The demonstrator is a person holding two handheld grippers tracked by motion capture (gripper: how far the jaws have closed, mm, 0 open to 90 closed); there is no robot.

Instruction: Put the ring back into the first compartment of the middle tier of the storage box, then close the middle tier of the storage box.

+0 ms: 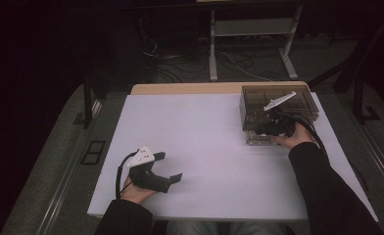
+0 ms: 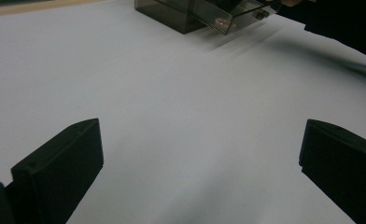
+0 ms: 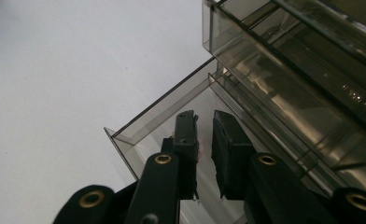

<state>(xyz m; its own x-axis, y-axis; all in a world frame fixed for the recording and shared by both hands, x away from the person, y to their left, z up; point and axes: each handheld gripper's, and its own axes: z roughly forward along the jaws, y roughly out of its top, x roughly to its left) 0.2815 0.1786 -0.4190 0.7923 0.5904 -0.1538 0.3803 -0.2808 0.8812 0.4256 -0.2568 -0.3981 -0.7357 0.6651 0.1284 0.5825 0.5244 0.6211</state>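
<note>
A smoky see-through drawer box stands at the table's back right, with its bottom drawer pulled out toward the person. My right gripper points down into that drawer. In the right gripper view its jaws stand a narrow gap apart above the drawer's floor, with nothing pressed between them. A small pinkish bit clings to the inner face of one jaw; I cannot tell what it is. My left gripper rests near the front left, open wide over bare table.
A white sheet covers the table, whose wooden edge shows at the back. The box and its open drawer appear far off in the left gripper view. A white frame and cables lie on the floor behind the table.
</note>
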